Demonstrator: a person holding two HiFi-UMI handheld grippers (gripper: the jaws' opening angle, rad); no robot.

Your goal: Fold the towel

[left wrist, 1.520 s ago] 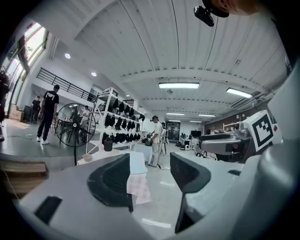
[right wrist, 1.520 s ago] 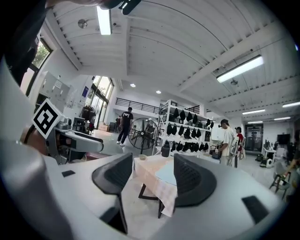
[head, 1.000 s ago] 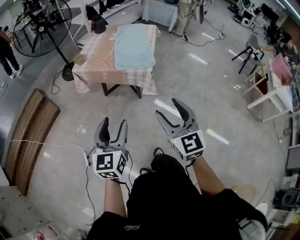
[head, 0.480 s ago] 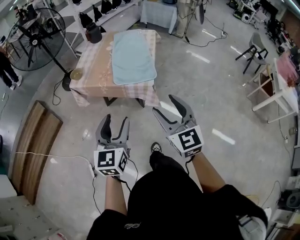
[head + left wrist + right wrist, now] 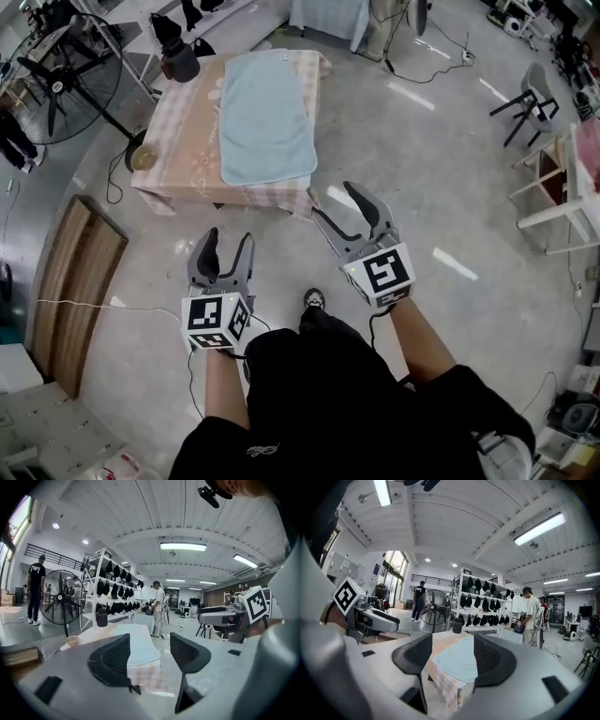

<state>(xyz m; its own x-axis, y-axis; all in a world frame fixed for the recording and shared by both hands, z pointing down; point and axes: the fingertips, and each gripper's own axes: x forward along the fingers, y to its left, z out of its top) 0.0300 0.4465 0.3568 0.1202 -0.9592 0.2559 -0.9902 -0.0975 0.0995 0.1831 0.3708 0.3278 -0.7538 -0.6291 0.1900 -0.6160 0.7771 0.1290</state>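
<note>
A light blue towel [image 5: 265, 117] lies spread flat on a table with a checked cloth [image 5: 178, 131], far ahead of me. Both grippers hang over the bare floor, well short of the table. My left gripper [image 5: 230, 239] is open with nothing between its jaws. My right gripper [image 5: 333, 202] is open and empty too, its tips near the table's front corner in the head view. In the left gripper view the towel [image 5: 140, 644] shows between the jaws at a distance. The right gripper view shows the towel [image 5: 459, 660] and its near edge hanging over the table's end.
A black jug [image 5: 178, 61] and a small bowl [image 5: 142, 159] stand on the table's left side. A big standing fan [image 5: 56, 75] is to the left, a wooden board [image 5: 70, 291] lies on the floor, a chair [image 5: 530, 103] stands right. A person [image 5: 159, 606] stands beyond the table.
The table and towel have come nearer and look larger in the head view. Both grippers stay open and keep their place in front of the body.
</note>
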